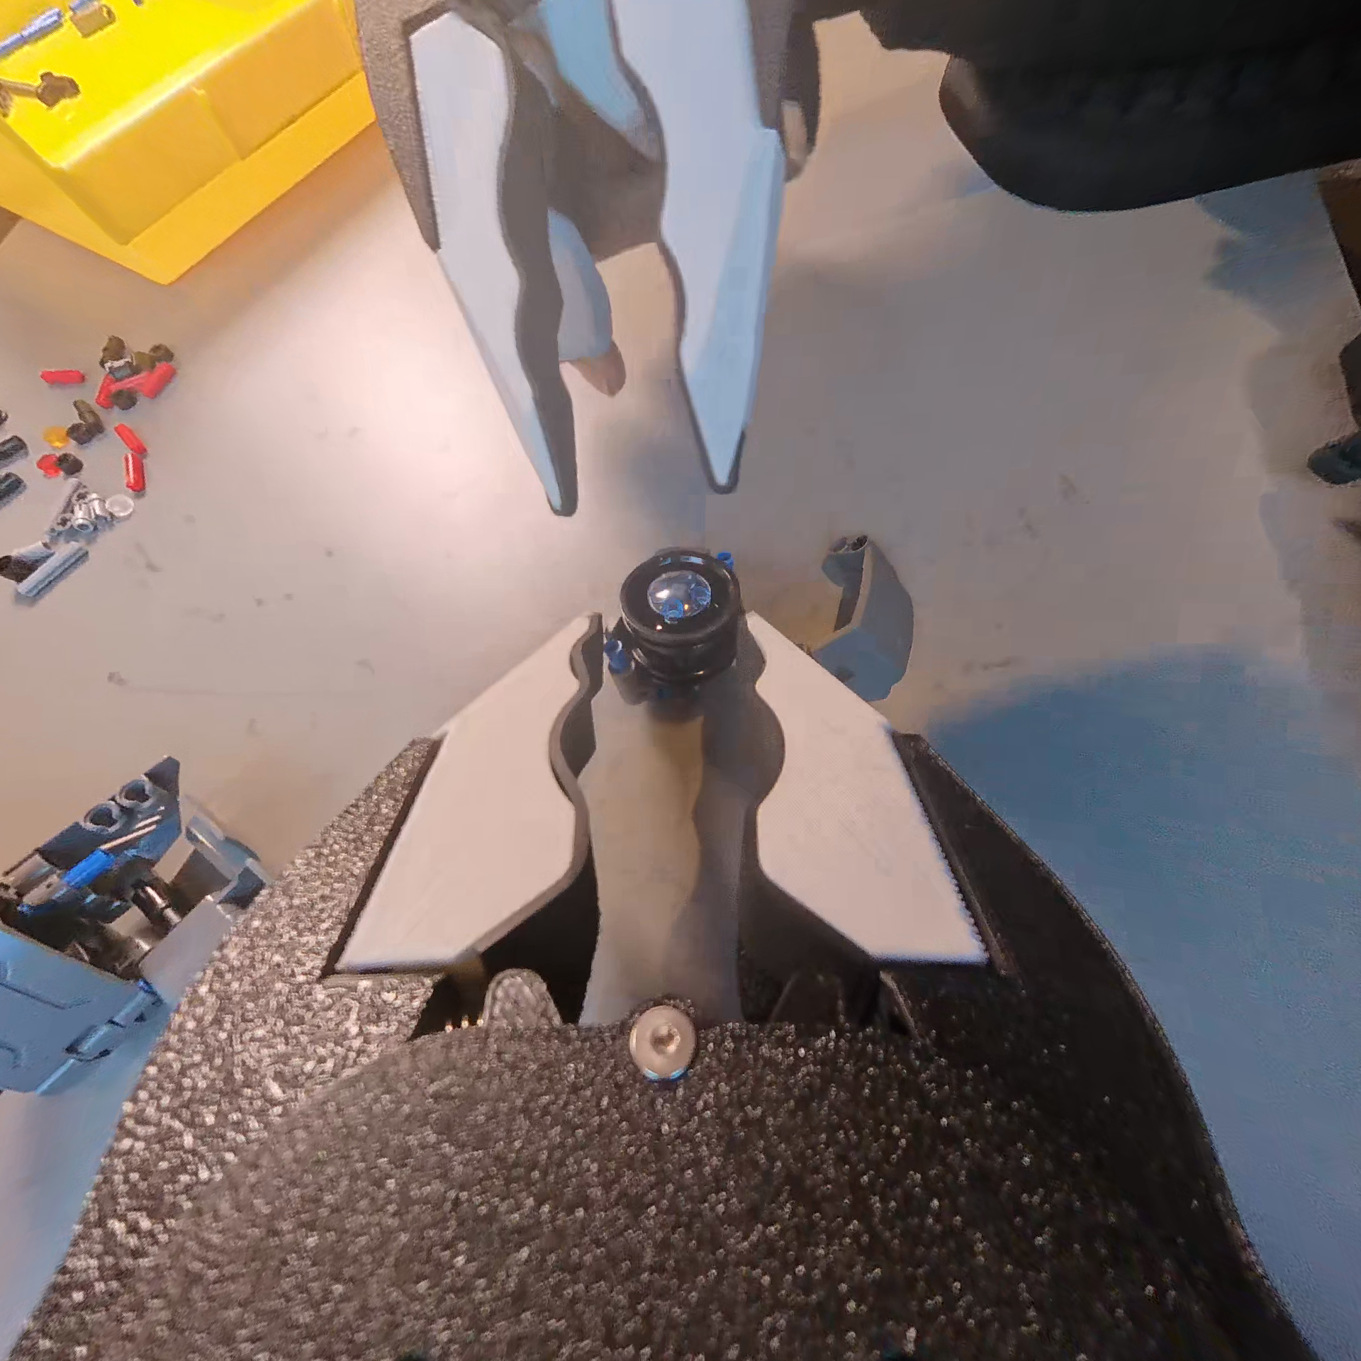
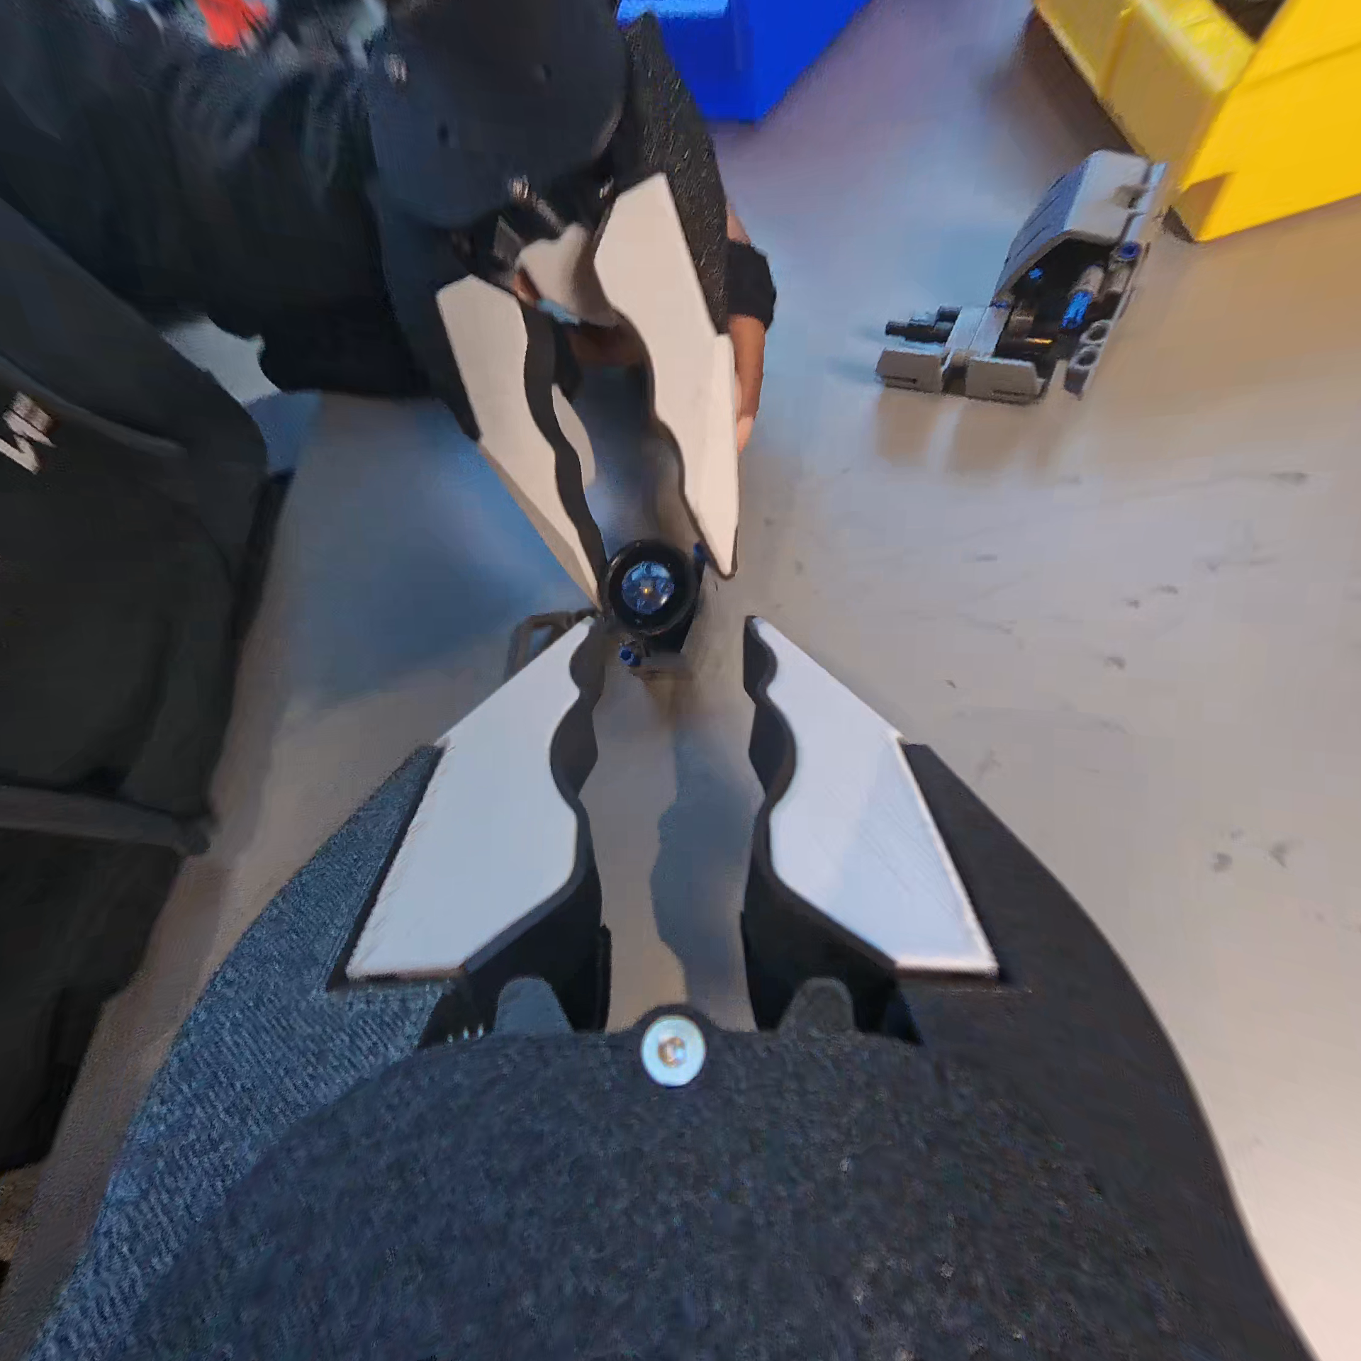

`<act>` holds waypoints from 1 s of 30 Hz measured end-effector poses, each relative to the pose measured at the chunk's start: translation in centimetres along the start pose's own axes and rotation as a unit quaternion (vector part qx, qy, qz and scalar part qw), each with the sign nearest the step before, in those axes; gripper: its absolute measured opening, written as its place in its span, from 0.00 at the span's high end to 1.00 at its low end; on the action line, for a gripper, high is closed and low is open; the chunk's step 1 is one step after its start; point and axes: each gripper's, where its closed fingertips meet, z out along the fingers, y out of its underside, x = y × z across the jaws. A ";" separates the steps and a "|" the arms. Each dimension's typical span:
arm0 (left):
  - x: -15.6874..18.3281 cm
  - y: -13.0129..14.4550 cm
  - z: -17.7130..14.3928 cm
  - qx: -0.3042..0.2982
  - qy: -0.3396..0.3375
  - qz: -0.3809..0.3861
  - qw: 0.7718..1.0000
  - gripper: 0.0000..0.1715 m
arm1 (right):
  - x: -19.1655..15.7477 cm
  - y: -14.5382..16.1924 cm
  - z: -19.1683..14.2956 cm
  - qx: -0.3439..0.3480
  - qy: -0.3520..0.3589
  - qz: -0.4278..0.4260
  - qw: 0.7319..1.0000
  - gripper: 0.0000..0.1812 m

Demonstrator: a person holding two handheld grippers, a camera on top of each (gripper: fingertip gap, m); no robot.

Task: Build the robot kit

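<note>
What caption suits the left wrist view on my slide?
Left tool grips a black wheel-like piece; right tool hovers open opposite, above the table.

This looks like a workshop or lab bench set up for building with toy construction bricks. A scuffed pale bench (image 1: pixel 309 648) carries a scatter of small red, black and grey building parts (image 1: pixel 81 449) well to the left of the left fingers, with a yellow parts bin (image 1: pixel 184 140) beyond them. A half-built grey and blue brick assembly (image 2: pixel 1031 294) lies far ahead and right of the right fingers, near a blue bin (image 2: pixel 736 51).
</note>
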 end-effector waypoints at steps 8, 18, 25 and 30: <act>0.5 -0.2 -1.0 0.012 0.009 -0.002 1.000 0.79 | -1.0 1.3 3.4 -0.066 0.046 -0.065 0.995 0.78; 0.3 -1.0 -0.4 0.028 0.048 -0.027 0.998 0.77 | -1.8 3.0 1.8 -0.126 -0.007 -0.129 0.984 0.82; 1.5 -0.9 0.2 0.013 0.075 -0.031 0.997 0.84 | -1.7 2.7 -0.2 -0.126 0.016 -0.115 0.985 0.75; 1.4 -0.8 -0.5 0.018 0.072 -0.036 0.997 0.83 | -5.6 2.8 -0.9 -0.108 0.002 -0.131 0.985 0.82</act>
